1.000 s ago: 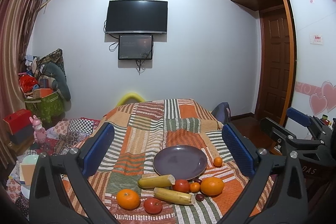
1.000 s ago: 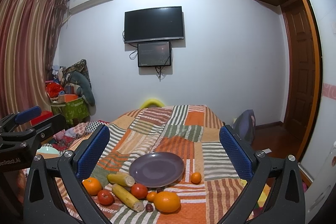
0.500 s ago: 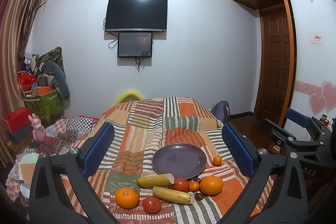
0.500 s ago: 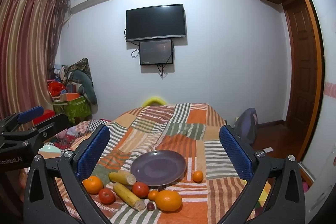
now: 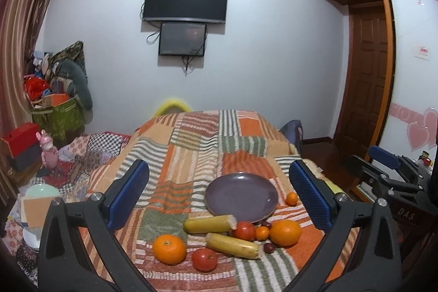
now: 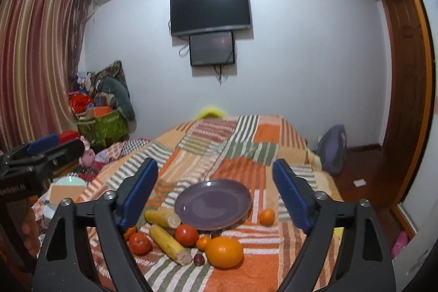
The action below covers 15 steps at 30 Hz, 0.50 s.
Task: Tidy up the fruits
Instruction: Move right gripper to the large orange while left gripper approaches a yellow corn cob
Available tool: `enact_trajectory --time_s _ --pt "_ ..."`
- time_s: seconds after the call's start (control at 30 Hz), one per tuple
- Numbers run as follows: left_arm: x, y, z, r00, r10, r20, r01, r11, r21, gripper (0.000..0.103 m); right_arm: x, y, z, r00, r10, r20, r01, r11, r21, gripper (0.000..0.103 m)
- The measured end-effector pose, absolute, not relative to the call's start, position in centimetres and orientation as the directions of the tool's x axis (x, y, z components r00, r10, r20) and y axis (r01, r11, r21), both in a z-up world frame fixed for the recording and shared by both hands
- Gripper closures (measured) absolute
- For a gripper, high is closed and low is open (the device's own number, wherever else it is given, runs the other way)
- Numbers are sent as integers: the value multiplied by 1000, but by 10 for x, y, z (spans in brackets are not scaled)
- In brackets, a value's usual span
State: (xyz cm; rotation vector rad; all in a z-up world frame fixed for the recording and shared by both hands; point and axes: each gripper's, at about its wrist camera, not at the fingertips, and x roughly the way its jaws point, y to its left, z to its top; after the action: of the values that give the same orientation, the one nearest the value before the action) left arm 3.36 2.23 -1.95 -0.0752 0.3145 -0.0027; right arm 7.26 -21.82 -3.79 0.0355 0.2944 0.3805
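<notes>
A purple plate (image 5: 241, 196) (image 6: 213, 203) lies bare on the striped patchwork blanket (image 5: 191, 144). In front of it sit a large orange (image 5: 285, 232) (image 6: 224, 252), a second orange (image 5: 169, 248), two tomatoes (image 5: 204, 259) (image 5: 243, 231), two yellow cut pieces (image 5: 209, 223) (image 5: 232, 245) that are banana or corn, a small tangerine (image 5: 262, 233) and a dark plum (image 5: 268, 247). Another tangerine (image 5: 291, 198) (image 6: 267, 216) lies right of the plate. My left gripper (image 5: 219, 166) hovers open short of the fruit. My right gripper (image 6: 215, 164) is closing, with nothing between its blue pads.
The bed's left side drops to a floor with cloths, a white bowl (image 5: 41, 192), a pink toy (image 5: 49, 149) and a green bag (image 5: 57, 116). A backpack (image 6: 332, 147) and a wooden door (image 5: 366, 78) stand at the right. A television (image 5: 186, 0) hangs on the far wall.
Both grippers have come a little nearer to the fruit and sunk slightly. The right gripper's pads stand closer together than before. No fruit has moved.
</notes>
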Motion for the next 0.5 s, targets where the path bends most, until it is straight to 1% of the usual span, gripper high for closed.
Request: enact_trajectory --time_s 0.1,0.17,0.23,0.37,0.5 --pt "43 31 -30 938 13 -346 -30 999 -44 12 84 -219 -48 867 377 -326 -368 925 92 35" --pt "52 36 -37 924 17 -381 -29 999 -27 14 90 -219 -55 851 383 -360 -376 922 91 38" --pt "59 41 -45 911 12 -412 -21 1000 -18 16 94 -217 -61 835 389 -390 -386 918 90 39" --pt "75 51 -64 874 -3 -485 -5 1000 -14 24 101 -214 -74 809 387 -443 -396 915 77 40" --pt "90 57 -83 833 -36 -552 11 999 -49 25 111 -213 -87 780 374 -501 -400 915 60 40"
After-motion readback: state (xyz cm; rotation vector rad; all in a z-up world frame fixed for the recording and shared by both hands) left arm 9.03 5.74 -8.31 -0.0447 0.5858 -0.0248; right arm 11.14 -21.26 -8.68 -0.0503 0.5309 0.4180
